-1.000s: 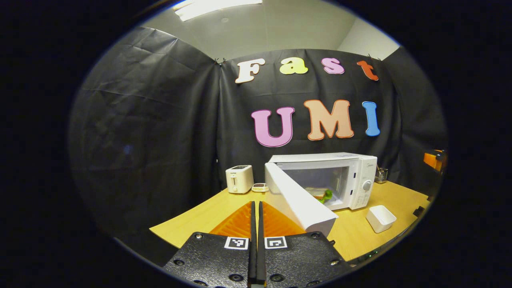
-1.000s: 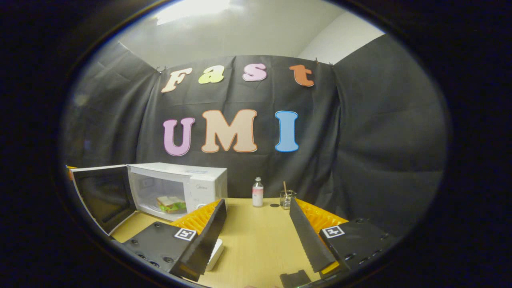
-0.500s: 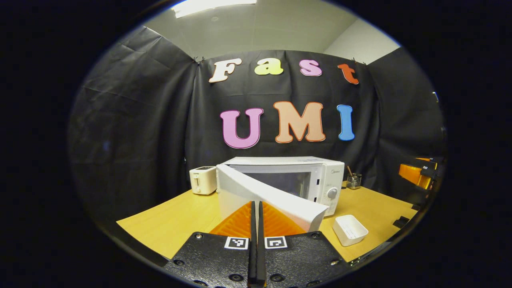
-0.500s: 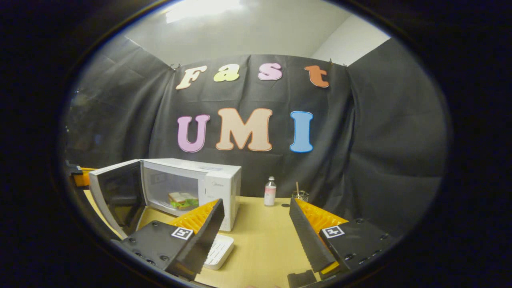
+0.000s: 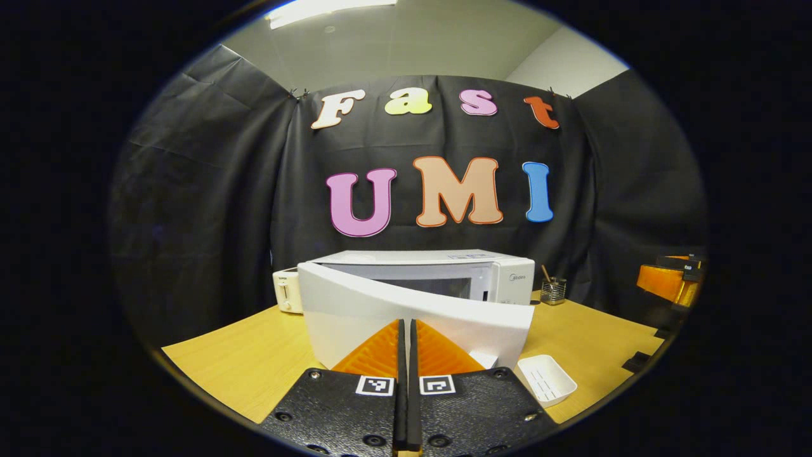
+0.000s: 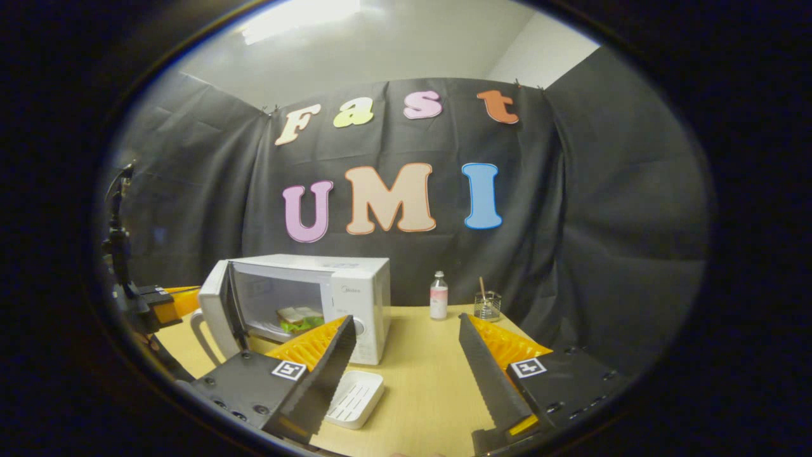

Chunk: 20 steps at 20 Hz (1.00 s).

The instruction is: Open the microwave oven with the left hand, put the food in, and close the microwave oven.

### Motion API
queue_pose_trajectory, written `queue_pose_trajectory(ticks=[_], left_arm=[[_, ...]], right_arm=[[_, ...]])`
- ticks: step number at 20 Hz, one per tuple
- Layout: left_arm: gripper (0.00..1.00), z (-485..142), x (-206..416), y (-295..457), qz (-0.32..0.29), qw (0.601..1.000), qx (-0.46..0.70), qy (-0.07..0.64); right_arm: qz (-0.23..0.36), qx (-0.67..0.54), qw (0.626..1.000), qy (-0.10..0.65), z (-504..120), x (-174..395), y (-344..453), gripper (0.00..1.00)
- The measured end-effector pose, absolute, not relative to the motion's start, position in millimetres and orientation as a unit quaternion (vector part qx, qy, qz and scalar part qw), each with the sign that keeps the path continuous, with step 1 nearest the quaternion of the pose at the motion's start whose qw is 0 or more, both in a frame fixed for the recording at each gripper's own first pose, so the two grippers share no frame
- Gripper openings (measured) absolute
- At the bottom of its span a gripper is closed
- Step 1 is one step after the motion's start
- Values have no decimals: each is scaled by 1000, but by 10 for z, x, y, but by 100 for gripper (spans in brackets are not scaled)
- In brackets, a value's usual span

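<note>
On the wooden table (image 6: 419, 381): white microwave oven (image 6: 355, 289), near the black cloth wall.
Microwave door: the door (image 5: 406, 314) stands partly ajar, swung most of the way toward the oven front; in the right gripper view it is seen nearly edge-on at the oven's left side (image 6: 219, 311).
Inside the oven: a sandwich (image 6: 298, 317) with green leaf showing lies on the cavity floor, seen through the gap in the right gripper view.
Left gripper: left gripper (image 5: 406, 327) has its two orange fingers pressed together with nothing between them; their tips sit at the outer face of the door, and actual contact cannot be told.
Right gripper: right gripper (image 6: 406, 343) has its fingers spread wide and empty, held above the table in front of the oven.
White tray: an empty, shallow white tray (image 6: 355, 397) lies on the table just in front of the oven.
Toaster: a white toaster (image 5: 287, 289) stands beside the oven's far side.
Bottle: a small bottle (image 6: 438, 296) with a pink label stands upright near the cloth.
Glass holder: a clear cup (image 6: 486, 306) beside the bottle holds a thin stick.
</note>
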<state>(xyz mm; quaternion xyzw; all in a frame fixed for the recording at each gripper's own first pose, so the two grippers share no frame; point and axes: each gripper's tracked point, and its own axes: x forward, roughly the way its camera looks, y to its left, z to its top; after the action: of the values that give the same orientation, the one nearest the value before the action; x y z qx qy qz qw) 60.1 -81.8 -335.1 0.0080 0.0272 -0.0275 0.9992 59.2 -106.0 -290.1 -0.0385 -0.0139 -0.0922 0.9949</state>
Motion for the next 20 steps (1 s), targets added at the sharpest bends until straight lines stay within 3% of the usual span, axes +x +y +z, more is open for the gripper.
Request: queue_pose_trajectory(ticks=[11,14,20], left_arm=[[1,-3384,1308,-1298,-70,997,0,31],[1,-3456,1484,-1419,-78,996,-11,37],[1,-3578,1767,-1443,-73,996,-27,46]], right_arm=[[-134,-17,991,-4,-2994,639,-1462,100],[-151,-21,988,2,-3049,658,-1573,96],[-164,-12,986,7,-3085,687,-1666,100]])
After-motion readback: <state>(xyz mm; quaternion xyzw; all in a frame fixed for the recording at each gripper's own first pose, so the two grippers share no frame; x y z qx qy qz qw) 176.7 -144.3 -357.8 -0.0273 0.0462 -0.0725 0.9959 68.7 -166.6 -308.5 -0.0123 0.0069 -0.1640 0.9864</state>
